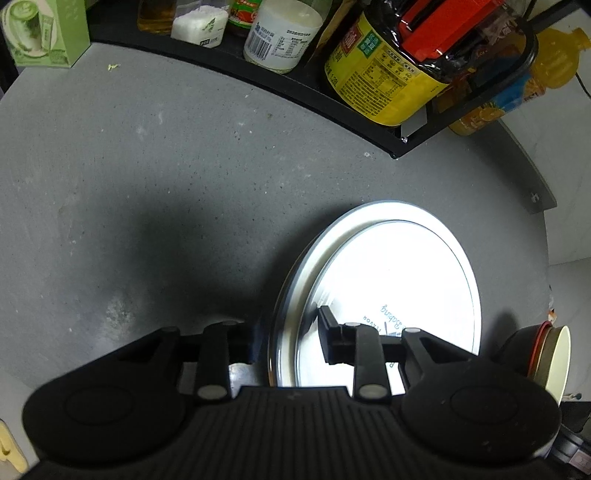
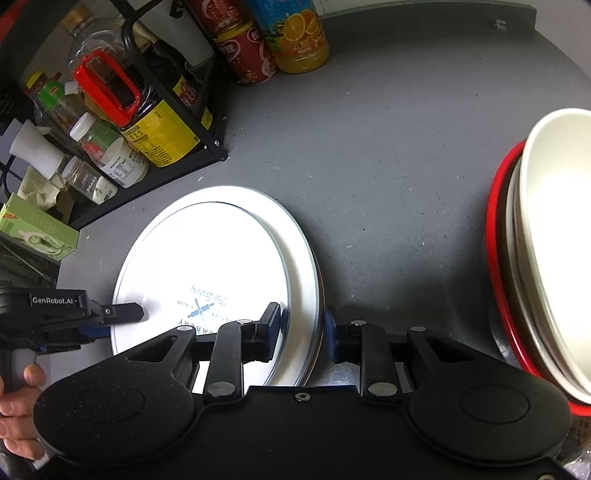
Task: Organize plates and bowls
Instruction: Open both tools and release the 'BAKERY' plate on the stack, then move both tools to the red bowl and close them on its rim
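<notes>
A white plate (image 1: pixel 399 273) with a blue bakery logo lies on the grey counter, seemingly on top of another plate whose rim shows beneath it; it also shows in the right wrist view (image 2: pixel 214 258). My left gripper (image 1: pixel 291 332) is open, its jaws straddling the plate's left rim. It also shows in the right wrist view (image 2: pixel 122 314). My right gripper (image 2: pixel 303 325) is open, its jaws straddling the plate's right rim. A stack of bowls (image 2: pixel 546 251), white on red, stands at the right; its edge also shows in the left wrist view (image 1: pixel 546 358).
A black wire rack (image 2: pixel 207 147) with sauce bottles and jars stands at the back left. An orange juice bottle (image 2: pixel 299 37) and a red can (image 2: pixel 240 55) stand behind it. A green carton (image 1: pixel 44 33) sits at the far left.
</notes>
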{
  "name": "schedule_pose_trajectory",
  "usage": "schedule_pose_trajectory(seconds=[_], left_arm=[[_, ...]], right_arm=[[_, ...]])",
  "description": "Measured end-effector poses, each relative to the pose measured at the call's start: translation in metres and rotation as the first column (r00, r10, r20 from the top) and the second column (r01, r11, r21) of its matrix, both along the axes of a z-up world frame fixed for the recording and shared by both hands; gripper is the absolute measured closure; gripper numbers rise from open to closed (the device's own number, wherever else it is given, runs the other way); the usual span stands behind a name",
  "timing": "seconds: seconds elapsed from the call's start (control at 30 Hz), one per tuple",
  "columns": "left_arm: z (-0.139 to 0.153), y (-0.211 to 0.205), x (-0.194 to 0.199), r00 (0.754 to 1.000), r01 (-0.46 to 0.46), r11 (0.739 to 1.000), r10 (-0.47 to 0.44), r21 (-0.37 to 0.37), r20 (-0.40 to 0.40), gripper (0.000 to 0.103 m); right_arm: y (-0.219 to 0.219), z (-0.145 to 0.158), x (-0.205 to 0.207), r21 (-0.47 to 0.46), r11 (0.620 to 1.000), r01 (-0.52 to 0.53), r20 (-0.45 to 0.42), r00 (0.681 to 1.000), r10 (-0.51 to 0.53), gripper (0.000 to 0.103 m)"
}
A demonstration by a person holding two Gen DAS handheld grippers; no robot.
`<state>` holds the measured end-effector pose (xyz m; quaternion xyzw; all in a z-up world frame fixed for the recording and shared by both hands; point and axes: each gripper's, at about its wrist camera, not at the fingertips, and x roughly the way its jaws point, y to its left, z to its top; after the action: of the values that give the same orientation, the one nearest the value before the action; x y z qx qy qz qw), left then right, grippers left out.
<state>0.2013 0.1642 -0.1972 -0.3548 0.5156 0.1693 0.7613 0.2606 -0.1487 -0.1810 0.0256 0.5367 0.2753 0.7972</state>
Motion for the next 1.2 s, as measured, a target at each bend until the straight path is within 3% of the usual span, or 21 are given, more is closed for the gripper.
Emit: schedule_pose_trajectory(seconds=[0.2, 0.33, 0.47, 0.63, 0.8, 0.97, 1.2], left_arm=[[0.003, -0.003, 0.004, 1.000, 0.016, 1.000, -0.016, 0.016, -0.009, 0.072], [0.010, -0.005, 0.004, 1.000, 0.012, 0.999, -0.012, 0.036, 0.002, 0.062], [0.021, -0.011, 0.005, 1.000, 0.011, 0.998, -0.011, 0.057, 0.009, 0.048], [0.039, -0.024, 0.010, 1.000, 0.017, 0.997, -0.019, 0.075, 0.022, 0.035], [0.058, -0.042, 0.015, 0.998, 0.013, 0.997, -0.018, 0.077, 0.061, 0.026], [0.071, -0.068, 0.027, 0.995, 0.045, 0.995, -0.053, 0.090, 0.085, 0.017], [0.084, -0.117, 0.052, 0.982, 0.142, 0.986, -0.151, 0.088, 0.111, 0.013]], right_arm=[[0.002, 0.000, 0.000, -0.006, 1.000, 0.009, 0.001, 1.000, -0.009, 0.078], [0.000, 0.005, -0.001, -0.027, 0.999, 0.023, -0.005, 1.000, -0.023, 0.074], [-0.009, 0.021, -0.004, 0.014, 1.000, 0.009, 0.021, 1.000, -0.009, 0.044], [-0.019, 0.042, 0.000, 0.056, 0.998, -0.008, 0.029, 1.000, 0.006, 0.041], [-0.035, 0.067, 0.002, 0.078, 0.996, -0.035, 0.085, 0.996, 0.028, 0.023], [-0.061, 0.084, 0.009, 0.096, 0.995, -0.023, 0.122, 0.993, 0.011, 0.015], [-0.105, 0.092, 0.020, 0.102, 0.995, 0.023, 0.146, 0.989, -0.038, 0.009]])
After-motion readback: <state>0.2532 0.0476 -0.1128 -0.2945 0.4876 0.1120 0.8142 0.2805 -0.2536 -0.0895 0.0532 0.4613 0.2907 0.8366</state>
